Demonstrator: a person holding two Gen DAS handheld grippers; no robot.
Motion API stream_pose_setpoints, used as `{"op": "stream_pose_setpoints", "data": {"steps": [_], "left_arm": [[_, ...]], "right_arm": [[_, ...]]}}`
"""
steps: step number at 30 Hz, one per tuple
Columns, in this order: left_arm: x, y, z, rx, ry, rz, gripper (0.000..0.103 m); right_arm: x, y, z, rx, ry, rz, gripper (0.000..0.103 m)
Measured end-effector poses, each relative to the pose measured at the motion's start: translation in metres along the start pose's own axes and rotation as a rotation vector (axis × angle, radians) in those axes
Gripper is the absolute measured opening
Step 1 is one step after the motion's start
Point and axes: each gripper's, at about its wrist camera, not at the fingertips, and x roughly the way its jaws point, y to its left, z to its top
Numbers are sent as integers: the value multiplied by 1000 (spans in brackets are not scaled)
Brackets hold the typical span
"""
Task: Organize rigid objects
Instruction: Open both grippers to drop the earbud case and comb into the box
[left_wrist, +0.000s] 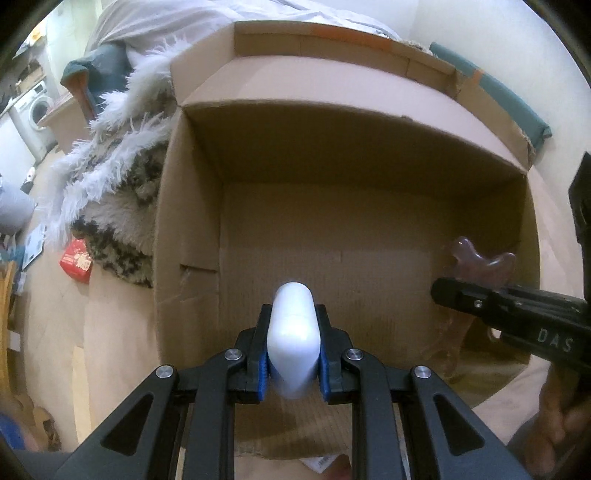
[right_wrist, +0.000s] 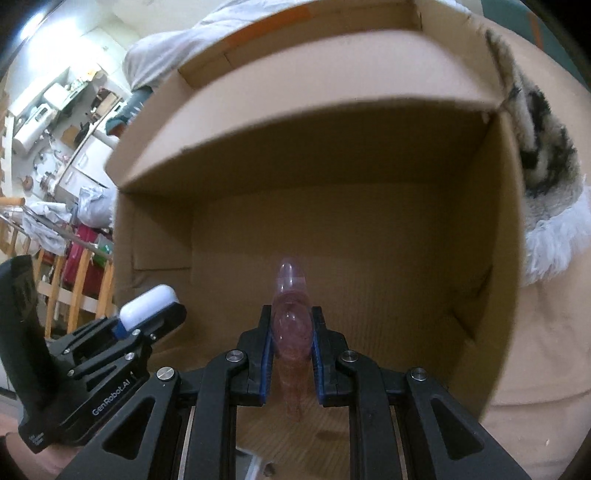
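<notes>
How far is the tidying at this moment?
Nothing lies in the cardboard box yet; its visible floor is bare. In hand: the left gripper holds a white object, the right gripper a pink translucent piece, both over the box. Left: releasing both inside.

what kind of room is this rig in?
Likely a lived-in home, not a lab: a washing machine in the background, a shaggy fur throw beside the cardboard box, and kitchen shelves further back.

Left claw (left_wrist: 293, 328) & right claw (right_wrist: 292, 328) both clamped, angled steeply down, side by side.
</notes>
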Motion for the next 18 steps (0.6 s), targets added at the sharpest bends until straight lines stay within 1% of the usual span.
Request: {"op": "stream_pose_setpoints", "data": {"steps": [3, 11, 15, 18], "left_arm": [[2, -1, -1, 23, -7, 28, 18], [9, 11, -1, -17, 8, 56, 18], [12, 16, 2, -37, 19, 64, 18], [10, 16, 2, -40, 17, 63, 18]], "right_arm": [[10, -2, -2, 28, 22, 41, 18], [27, 6, -4, -27, 50, -29, 18], [34, 4, -3, -12, 67, -40, 18], [35, 3, -2, -5, 64, -38, 18]]}}
